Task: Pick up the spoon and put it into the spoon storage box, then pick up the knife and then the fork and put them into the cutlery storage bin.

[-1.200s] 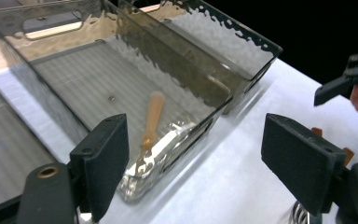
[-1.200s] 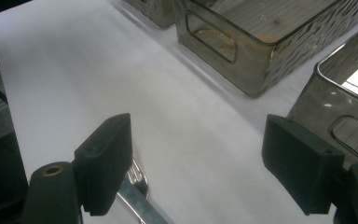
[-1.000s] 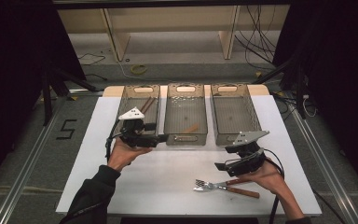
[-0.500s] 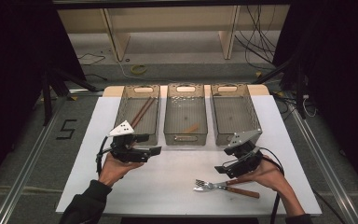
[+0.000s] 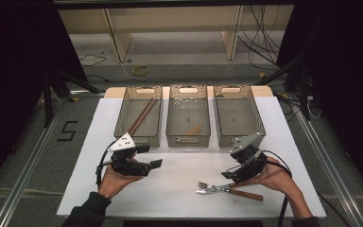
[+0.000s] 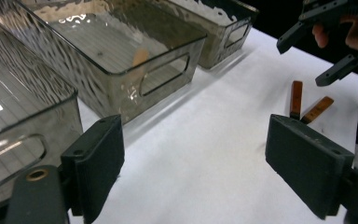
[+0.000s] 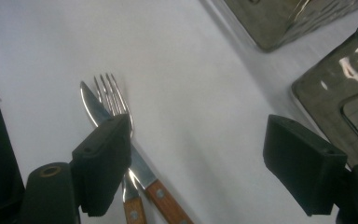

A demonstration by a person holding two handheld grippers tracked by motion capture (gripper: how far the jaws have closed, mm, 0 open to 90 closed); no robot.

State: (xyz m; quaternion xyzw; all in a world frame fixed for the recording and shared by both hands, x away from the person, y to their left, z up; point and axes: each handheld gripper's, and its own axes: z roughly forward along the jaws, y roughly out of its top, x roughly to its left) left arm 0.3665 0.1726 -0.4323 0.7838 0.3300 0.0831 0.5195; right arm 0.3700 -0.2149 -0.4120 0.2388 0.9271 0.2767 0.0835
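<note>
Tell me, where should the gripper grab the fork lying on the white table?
Probably the fork by its wooden handle, coming straight down with the right gripper. The fork lies flat beside the knife, their metal parts overlapping near the tines, so the handle end looks like the freer part to pinch across.

Three clear bins in a row on a white counter.
The left bin [image 5: 138,115] holds chopsticks [image 5: 141,115] lying aslant; the middle bin [image 5: 188,115] holds one small wooden piece [image 5: 194,130]; the right bin [image 5: 237,115] stands beside it. The counter [image 5: 179,170] is white, and behind it cables [image 5: 260,35] trail over the floor [image 5: 179,61].
</note>
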